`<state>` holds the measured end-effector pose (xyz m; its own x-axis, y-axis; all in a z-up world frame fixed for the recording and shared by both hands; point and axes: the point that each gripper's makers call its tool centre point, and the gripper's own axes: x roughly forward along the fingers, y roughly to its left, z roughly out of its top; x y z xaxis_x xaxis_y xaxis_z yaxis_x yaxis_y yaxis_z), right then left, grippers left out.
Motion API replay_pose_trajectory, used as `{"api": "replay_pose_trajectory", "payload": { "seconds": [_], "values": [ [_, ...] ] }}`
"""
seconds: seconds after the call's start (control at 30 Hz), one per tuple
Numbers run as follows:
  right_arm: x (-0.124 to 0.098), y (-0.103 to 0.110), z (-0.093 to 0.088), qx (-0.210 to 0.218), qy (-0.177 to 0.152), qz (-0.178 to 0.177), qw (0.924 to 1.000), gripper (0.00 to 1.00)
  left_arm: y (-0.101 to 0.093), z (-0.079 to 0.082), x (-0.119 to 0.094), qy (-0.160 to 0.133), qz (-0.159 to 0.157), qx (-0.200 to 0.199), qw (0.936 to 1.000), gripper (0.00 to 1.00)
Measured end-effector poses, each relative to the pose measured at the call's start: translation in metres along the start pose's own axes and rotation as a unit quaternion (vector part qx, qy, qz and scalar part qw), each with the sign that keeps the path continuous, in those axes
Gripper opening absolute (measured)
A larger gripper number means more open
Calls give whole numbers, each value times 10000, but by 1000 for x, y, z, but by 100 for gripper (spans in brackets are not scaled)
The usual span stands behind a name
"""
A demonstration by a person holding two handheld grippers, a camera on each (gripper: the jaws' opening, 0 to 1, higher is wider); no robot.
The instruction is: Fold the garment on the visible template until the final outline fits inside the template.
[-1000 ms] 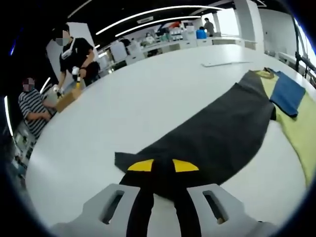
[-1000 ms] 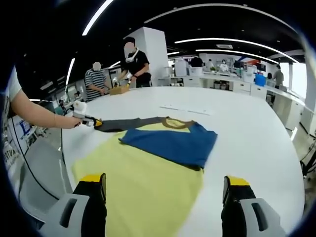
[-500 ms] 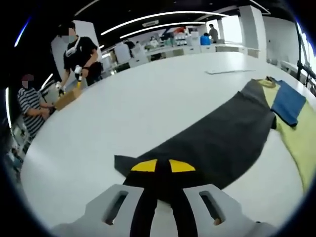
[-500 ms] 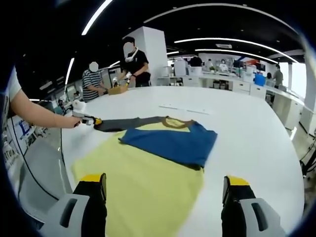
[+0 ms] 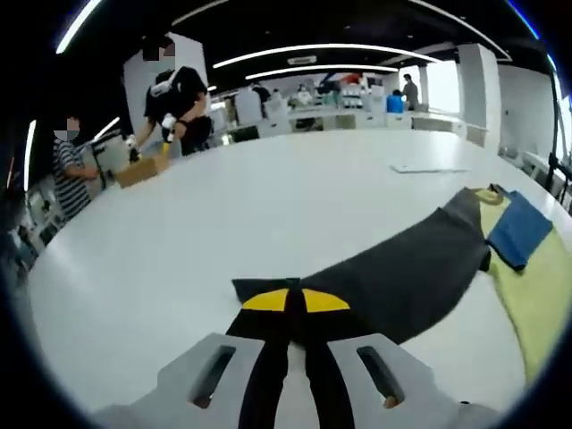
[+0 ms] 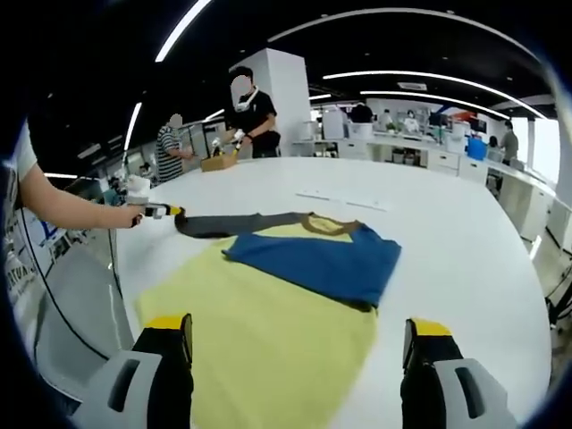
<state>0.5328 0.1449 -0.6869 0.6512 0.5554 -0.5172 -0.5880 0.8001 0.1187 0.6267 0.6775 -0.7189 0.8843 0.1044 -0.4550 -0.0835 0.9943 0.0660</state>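
A shirt lies flat on the white table (image 6: 465, 241): yellow body (image 6: 259, 331), brown collar (image 6: 326, 223), and a blue sleeve (image 6: 322, 259) folded across the chest. Its dark grey sleeve (image 5: 402, 273) stretches out sideways. My left gripper (image 5: 295, 299) is shut on the cuff end of that grey sleeve, low over the table. In the right gripper view the left gripper (image 6: 156, 211) is held by a hand at the table's left edge, with the grey sleeve (image 6: 237, 222) taut behind it. My right gripper (image 6: 299, 326) hovers open over the yellow hem, holding nothing.
A thin flat white sheet (image 6: 344, 198) lies on the table beyond the collar. Two people (image 6: 246, 112) work at a cardboard box (image 6: 219, 163) on the far side. The table's rounded edge (image 6: 121, 268) runs close by the left gripper; desks fill the background.
My left gripper has drawn the grey sleeve's end a little further out from the shirt body, and its view has swung. The right gripper has held still and open.
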Motion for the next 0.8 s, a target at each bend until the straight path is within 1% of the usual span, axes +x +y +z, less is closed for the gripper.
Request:
{"api": "replay_pose_trajectory", "payload": {
  "seconds": [0.1,0.23,0.37,0.47,0.57,0.67,0.8],
  "values": [
    [0,2,1,-28,-6,39,10000,98,4,-2,-5,28,46,72,10000,1],
    [-1,3,3,-49,-31,71,10000,98,10,-8,-13,44,112,-8,9999,1],
    [-1,5,3,-71,-28,100,9999,97,13,-13,-16,100,188,-90,9997,1],
    [-2,6,2,-75,-36,117,9999,97,16,-21,-18,245,287,-38,9993,1],
    [-3,7,1,-70,-35,137,9999,98,19,-29,-21,367,416,-79,9984,3],
    [-4,7,0,-82,-19,142,9999,98,22,-34,-24,454,502,-10,9977,5],
    [-5,6,-1,-73,-18,141,9999,98,24,-36,-24,496,520,33,9974,11]
  ]
}}
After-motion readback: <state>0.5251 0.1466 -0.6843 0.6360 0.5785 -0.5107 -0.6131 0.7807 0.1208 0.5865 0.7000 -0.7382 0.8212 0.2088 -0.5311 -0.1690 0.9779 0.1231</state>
